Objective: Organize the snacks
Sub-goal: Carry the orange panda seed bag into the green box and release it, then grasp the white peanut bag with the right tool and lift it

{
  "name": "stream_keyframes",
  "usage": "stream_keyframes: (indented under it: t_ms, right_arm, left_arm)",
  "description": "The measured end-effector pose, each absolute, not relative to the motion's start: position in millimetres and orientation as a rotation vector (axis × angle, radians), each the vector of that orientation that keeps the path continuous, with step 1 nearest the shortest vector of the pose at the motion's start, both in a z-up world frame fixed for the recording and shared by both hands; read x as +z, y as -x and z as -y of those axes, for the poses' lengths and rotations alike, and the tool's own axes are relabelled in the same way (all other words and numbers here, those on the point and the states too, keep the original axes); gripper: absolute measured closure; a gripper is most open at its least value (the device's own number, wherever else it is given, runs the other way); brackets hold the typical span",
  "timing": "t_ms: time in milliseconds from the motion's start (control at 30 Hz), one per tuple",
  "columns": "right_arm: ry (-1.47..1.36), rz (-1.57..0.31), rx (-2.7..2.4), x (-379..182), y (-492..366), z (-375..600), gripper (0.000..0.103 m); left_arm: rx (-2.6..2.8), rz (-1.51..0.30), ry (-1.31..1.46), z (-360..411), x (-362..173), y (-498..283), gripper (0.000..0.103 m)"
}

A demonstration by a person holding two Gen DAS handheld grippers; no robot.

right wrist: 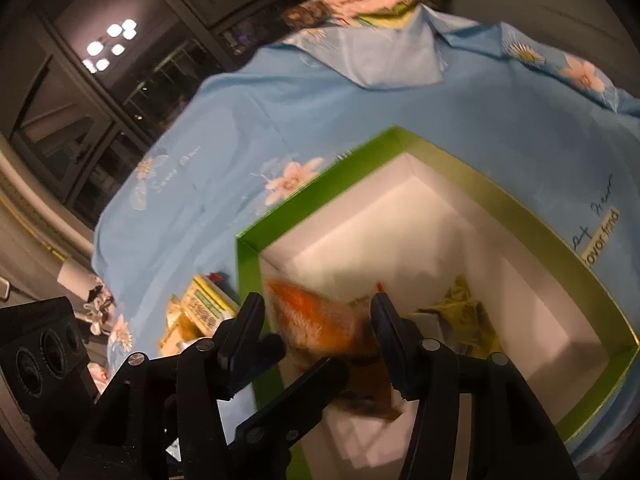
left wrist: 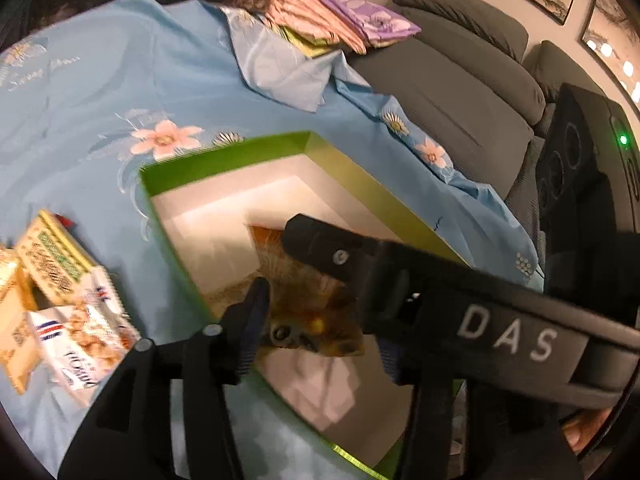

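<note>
A green box with a white inside (left wrist: 224, 156) (right wrist: 500, 200) stands open on the blue flowered cloth. An orange snack packet (left wrist: 316, 304) (right wrist: 324, 324) is over the box's near part. My left gripper (left wrist: 316, 312) has its fingers on both sides of the packet; the right gripper's body crosses in front and hides the right finger. My right gripper (right wrist: 318, 320) is wide open around the same packet, not pressing it. Yellow-green packets (right wrist: 468, 304) lie inside the box. Loose snack packets (left wrist: 60, 300) (right wrist: 200, 312) lie on the cloth left of the box.
Folded pink and purple cloths (left wrist: 332, 16) lie at the table's far edge. A grey sofa (left wrist: 472, 80) stands to the right. Dark glass cabinets (right wrist: 100, 80) are beyond the table's left side.
</note>
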State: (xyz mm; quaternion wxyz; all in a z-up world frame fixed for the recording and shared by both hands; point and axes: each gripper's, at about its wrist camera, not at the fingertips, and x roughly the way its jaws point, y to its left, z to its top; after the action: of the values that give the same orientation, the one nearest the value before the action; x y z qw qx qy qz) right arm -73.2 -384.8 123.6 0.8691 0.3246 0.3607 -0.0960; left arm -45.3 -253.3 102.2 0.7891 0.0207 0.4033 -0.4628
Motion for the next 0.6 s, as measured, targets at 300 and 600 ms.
stream_keyframes:
  t_ms: [300, 600]
  right_arm:
    - [-0.594, -0.647, -0.087, 153, 74, 355, 0.027]
    - [-0.513, -0.722, 0.17, 177, 18, 293, 0.022]
  left_arm:
    - [-0.909, -0.804, 0.051, 189, 128, 37, 0.02]
    - [-0.555, -0.868, 0.27, 82, 136, -13, 0.017]
